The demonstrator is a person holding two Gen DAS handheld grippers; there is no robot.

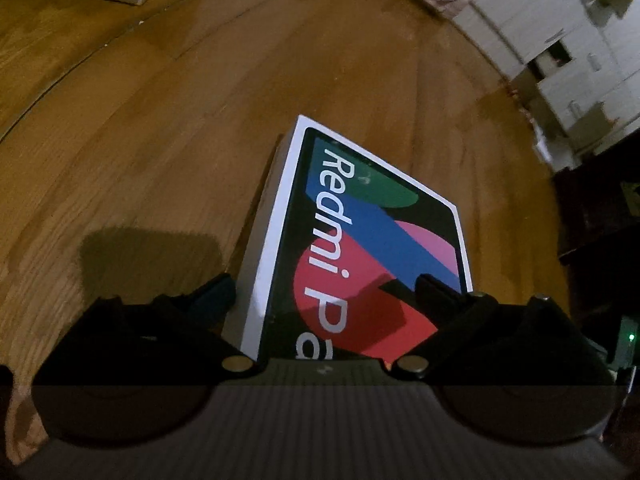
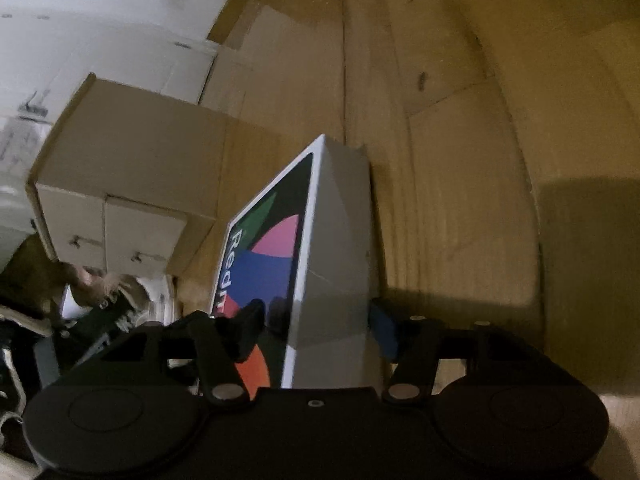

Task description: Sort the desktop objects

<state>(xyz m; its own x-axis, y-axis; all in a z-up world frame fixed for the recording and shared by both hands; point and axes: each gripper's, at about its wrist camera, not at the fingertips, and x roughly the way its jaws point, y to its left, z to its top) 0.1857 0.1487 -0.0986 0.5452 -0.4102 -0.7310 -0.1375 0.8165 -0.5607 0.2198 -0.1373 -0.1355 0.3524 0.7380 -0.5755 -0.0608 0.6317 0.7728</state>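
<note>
Evidently, box: a tablet box (image 1: 360, 240) with a colourful printed lid, held above the wooden table (image 1: 140, 140), between both claws.
Left claw (image 1: 324, 292): closed on the near end of the box, one finger on the printed lid, the other at its white side.
Right claw (image 2: 316, 320): clamped across the box (image 2: 320, 264), one finger on the lid, one on the grey side.
Why two grips: probably because a wide, flat box would tip in one claw.
Nearby: cardboard box (image 2: 132, 168) standing on the table, perhaps where sorted things go; I cannot tell.
</note>
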